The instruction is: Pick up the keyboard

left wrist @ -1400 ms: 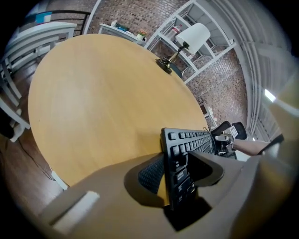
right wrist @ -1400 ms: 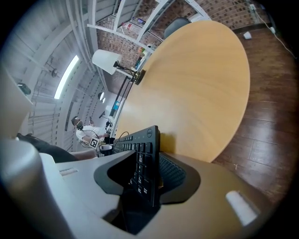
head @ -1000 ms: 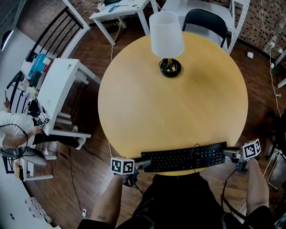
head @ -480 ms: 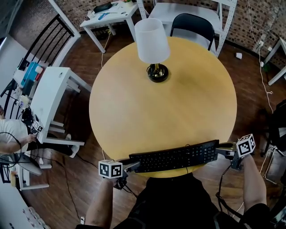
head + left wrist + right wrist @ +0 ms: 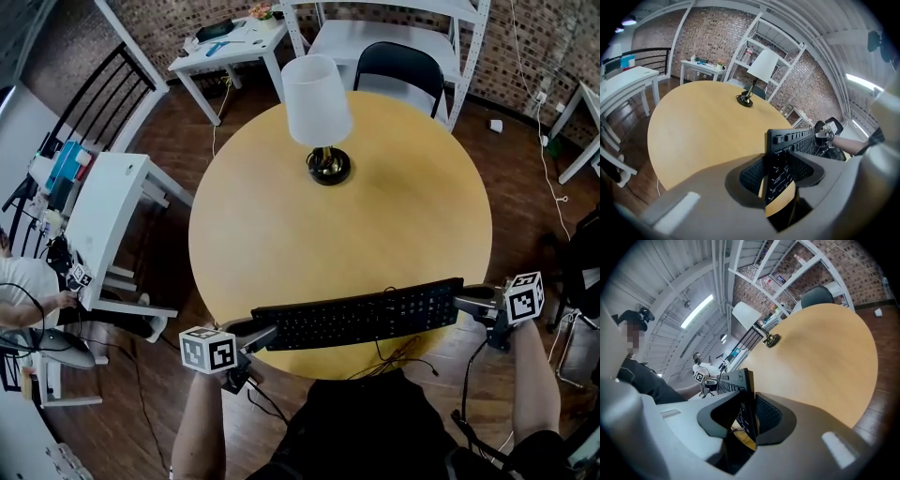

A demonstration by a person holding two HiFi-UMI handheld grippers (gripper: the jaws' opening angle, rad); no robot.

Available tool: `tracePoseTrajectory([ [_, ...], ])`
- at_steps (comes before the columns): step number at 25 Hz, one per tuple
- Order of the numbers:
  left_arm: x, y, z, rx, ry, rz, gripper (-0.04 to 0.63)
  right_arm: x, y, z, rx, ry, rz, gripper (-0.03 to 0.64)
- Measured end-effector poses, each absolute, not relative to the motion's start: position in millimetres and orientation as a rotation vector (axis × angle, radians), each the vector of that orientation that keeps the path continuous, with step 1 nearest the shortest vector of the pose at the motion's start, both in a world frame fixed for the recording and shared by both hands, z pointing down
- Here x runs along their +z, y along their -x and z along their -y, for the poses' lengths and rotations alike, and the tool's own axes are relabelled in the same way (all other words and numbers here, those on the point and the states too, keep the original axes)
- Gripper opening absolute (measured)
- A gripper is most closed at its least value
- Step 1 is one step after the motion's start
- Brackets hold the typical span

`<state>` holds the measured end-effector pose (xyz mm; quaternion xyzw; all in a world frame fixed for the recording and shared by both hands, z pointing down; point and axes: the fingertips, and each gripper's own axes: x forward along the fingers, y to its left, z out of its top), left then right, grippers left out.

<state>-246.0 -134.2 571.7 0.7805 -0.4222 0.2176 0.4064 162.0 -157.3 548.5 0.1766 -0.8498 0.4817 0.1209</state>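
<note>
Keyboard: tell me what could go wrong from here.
1. The keyboard is off the table, pinched only at its two ends by the left gripper and the right gripper, whose jaws are closing on it. It may twist or slip out.
2. Its cable hangs in loops by the table edge and could snag there.

Head view steeply down over table, gripper views close, low across it, all sharing lamp

The right gripper is closing its jaws on the keyboard's near end. Far beyond, a lamp stands on the round table.
</note>
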Motion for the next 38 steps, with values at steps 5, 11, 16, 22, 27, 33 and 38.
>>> tracePoseTrajectory([
  [5, 539.3, 241.2, 146.6, 0.529, -2.006, 1.087, 0.486, 513.7, -166.4, 167.8, 1.35, -0.551, 2.541, 0.1],
  [11, 514.5, 246.0, 145.4, 0.5, -2.06, 1.107, 0.486, 482.6, -160.9, 164.0, 1.255, -0.588, 2.591, 0.097],
  [16, 503.2, 248.7, 139.2, 0.473, -2.069, 1.114, 0.486, 462.6, -157.7, 160.8, 1.175, -0.604, 2.611, 0.095],
  [22, 500.3, 254.0, 131.0, 0.457, -2.073, 1.122, 0.488, 455.4, -151.5, 154.6, 1.126, -0.613, 2.612, 0.095],
  [27, 495.3, 254.4, 126.9, 0.455, -2.076, 1.152, 0.491, 449.3, -151.6, 153.1, 1.073, -0.582, 2.63, 0.094],
  [33, 491.5, 258.8, 121.5, 0.452, -2.087, 1.162, 0.489, 447.3, -146.8, 151.4, 1.044, -0.582, 2.641, 0.092],
  [38, 492.5, 256.9, 118.5, 0.458, -2.077, 1.16, 0.491, 449.1, -148.0, 150.3, 1.041, -0.573, 2.636, 0.092],
])
